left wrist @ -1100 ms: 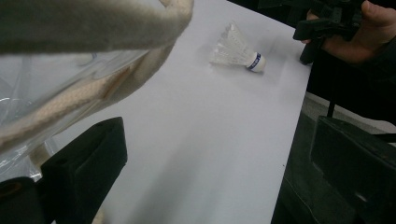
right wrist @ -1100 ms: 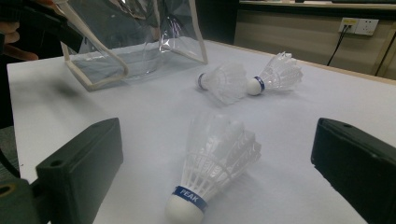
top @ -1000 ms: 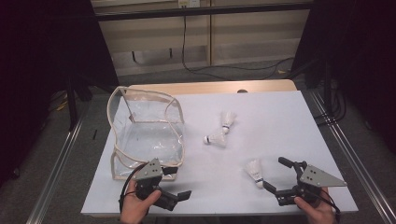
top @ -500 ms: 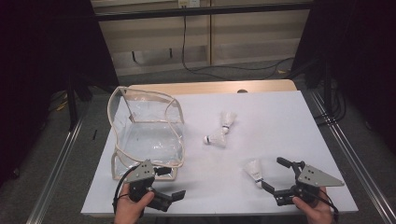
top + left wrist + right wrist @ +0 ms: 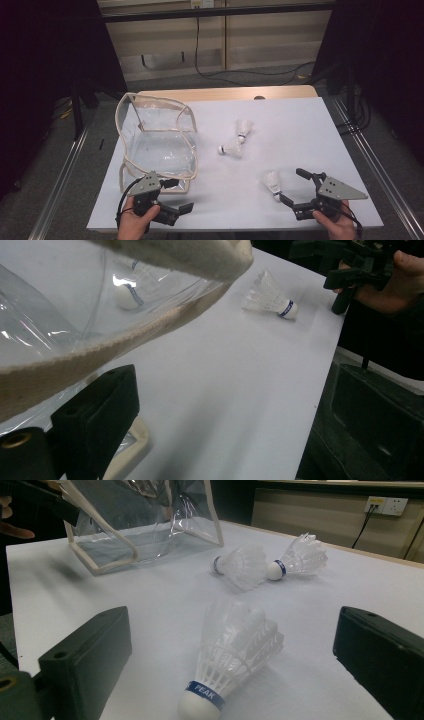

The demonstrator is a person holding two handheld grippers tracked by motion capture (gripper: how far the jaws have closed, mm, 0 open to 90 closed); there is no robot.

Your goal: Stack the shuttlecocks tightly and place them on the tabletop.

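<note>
On my high view the right hand-held gripper (image 5: 292,186) sits at the lower right of the frame, its jaws spread wide with nothing between them yet. The nearest shuttlecock (image 5: 271,181) lies on its side on the white desk (image 5: 300,130), just to the left of those jaws. In the right gripper view that shuttlecock (image 5: 234,650) fills the lower centre, cork end toward the camera with a blue band reading PEAK, and a black jaw stands off to either side of it without touching.

Two more shuttlecocks (image 5: 236,139) lie close together near the middle of the high view, one angled toward the other; in the right gripper view they show in the upper centre, seemingly touching at the cork.

My left hand-held gripper (image 5: 174,197) is at the lower left of the high view, just below the clear bag (image 5: 157,142) with the beige trim, which stands open on the left half of the desk. In the left gripper view the bag's trim (image 5: 165,325) crosses the upper left, one black jaw shows at lower left, and I cannot tell how the jaws stand.
</note>
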